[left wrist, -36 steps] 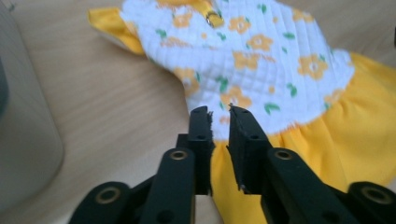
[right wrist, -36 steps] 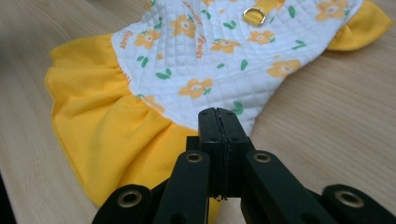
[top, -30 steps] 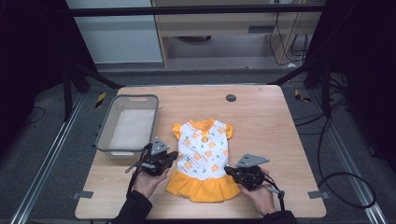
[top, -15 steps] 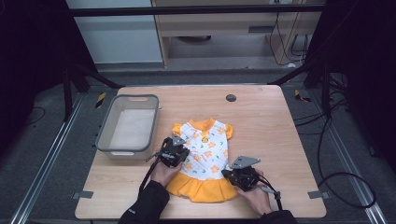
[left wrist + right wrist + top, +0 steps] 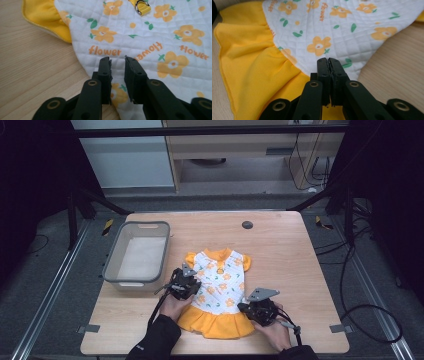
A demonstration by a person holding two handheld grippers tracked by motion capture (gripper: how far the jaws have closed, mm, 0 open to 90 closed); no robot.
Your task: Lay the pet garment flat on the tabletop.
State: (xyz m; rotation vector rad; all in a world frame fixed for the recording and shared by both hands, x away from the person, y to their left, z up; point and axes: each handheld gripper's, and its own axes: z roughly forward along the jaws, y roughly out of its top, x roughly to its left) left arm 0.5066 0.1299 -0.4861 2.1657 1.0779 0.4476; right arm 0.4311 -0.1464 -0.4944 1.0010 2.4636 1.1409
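Dress (image 5: 218,292) lay flat on the tabletop (image 5: 290,250) beside the basket (image 5: 137,255). The left tool (image 5: 117,58), jaws just opening and a little apart, gripped nothing above the quilted edge; it should probably settle lower before pinching. The right tool (image 5: 328,60) was closed at the waist seam; whether it pinched cloth was unclear.

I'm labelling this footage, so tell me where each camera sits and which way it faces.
High view: fixed above the person's side, facing forward and down on the table, dress and basket; forearms and both grippers show.
Left gripper view: rides the left gripper, looking along its parted jaws at the dress's white quilted part.
Right gripper view: rides the right gripper, jaws together over the seam above the yellow skirt.
Shared: all three show the dress.
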